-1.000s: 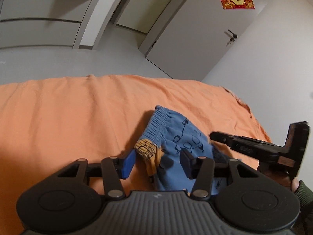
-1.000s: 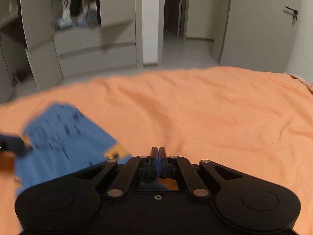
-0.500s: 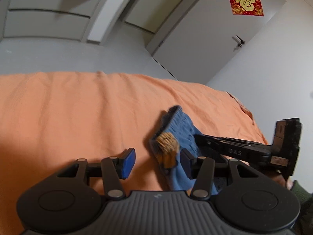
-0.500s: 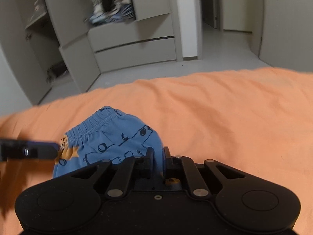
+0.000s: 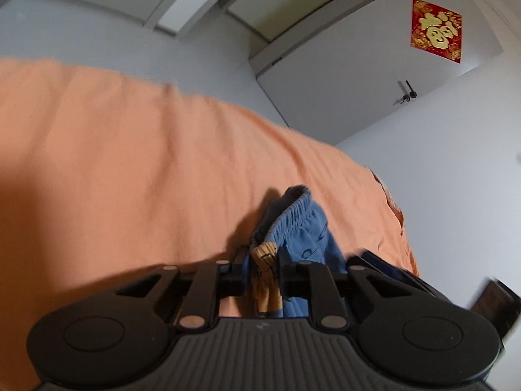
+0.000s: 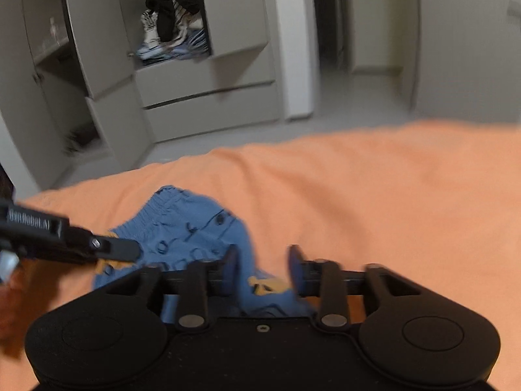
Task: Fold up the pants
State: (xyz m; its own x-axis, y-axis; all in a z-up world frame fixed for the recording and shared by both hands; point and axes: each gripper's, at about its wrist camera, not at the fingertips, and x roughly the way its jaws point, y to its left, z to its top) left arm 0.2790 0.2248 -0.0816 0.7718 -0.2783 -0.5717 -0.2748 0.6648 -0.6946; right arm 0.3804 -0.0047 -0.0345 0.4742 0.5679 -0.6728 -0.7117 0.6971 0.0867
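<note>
Small blue pants (image 5: 302,228) with dark prints and yellow-orange cuffs lie bunched on the orange bed sheet (image 5: 130,163). My left gripper (image 5: 263,268) is shut on a yellow-orange cuff (image 5: 265,257) of the pants. In the right wrist view the pants (image 6: 195,231) lie just ahead, and my right gripper (image 6: 262,268) is open over them with the other cuff (image 6: 267,285) between its jaws. The left gripper (image 6: 110,247) reaches in from the left there, gripping the cuff. The right gripper's body (image 5: 407,277) shows at the lower right of the left wrist view.
The bed's far edge (image 6: 293,140) faces a grey floor. An open wardrobe (image 6: 169,32) with piled clothes and drawers stands beyond. A white door (image 5: 374,75) with a red decoration (image 5: 436,29) stands at the right, beside a white wall.
My left gripper has closed on the yellow-orange cuff. My right gripper has opened from shut and now sits over the pants. The pants have bunched up.
</note>
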